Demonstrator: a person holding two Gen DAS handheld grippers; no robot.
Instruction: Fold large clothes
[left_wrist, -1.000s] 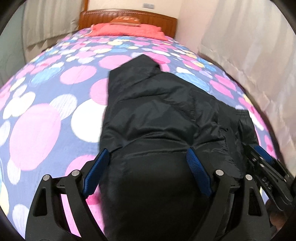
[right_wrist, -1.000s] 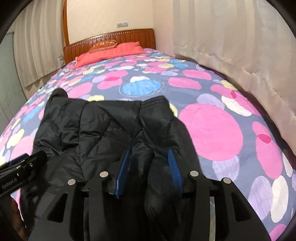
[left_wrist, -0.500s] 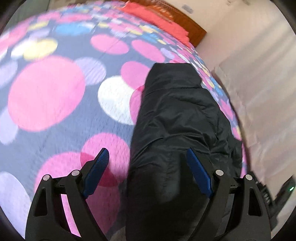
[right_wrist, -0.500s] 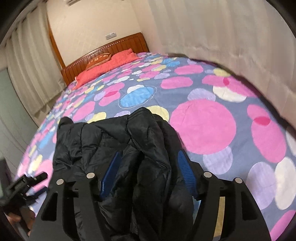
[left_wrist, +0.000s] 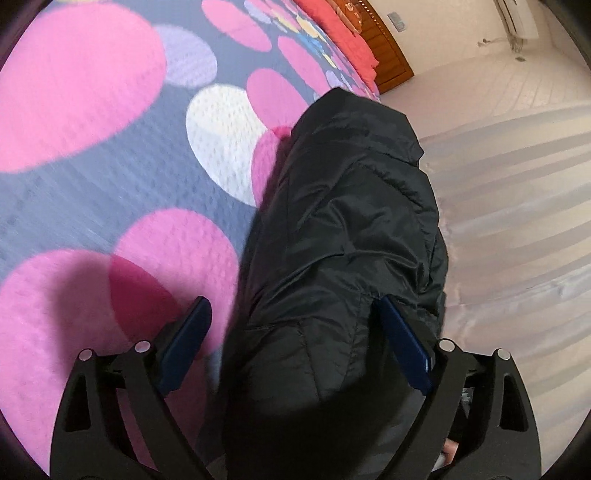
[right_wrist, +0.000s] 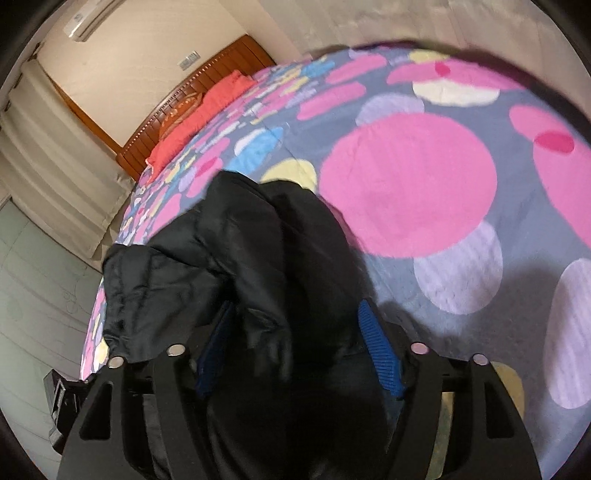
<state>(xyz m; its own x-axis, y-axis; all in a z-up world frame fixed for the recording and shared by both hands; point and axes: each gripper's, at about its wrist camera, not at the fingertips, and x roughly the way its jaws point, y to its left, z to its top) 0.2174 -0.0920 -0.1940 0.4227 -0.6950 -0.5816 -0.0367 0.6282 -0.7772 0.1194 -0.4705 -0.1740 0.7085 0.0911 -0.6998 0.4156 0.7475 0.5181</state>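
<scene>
1. The left hand-held gripper (left_wrist: 293, 325) has its blue pads (left_wrist: 186, 343) spread wide and the jaws are opening; the black jacket (left_wrist: 343, 240) lies between them, with clear bedspread showing beside the left pad, so nothing is pinched
2. The right hand-held gripper (right_wrist: 299, 332) is also opening, with a dark fold of the jacket (right_wrist: 258, 251) between its ribbed blue pads (right_wrist: 380, 354); the pads stand apart from the cloth
3. The jacket is a puffy, quilted, slightly glossy black garment, bunched and creased into a long heap on the bed
4. It rests on a grey bedspread (left_wrist: 92, 192) with large pink, white and lilac circles
5. Farther off are red pillows (right_wrist: 199, 118) and a wooden headboard (right_wrist: 221, 74), with pale curtains (left_wrist: 517, 203) alongside
</scene>
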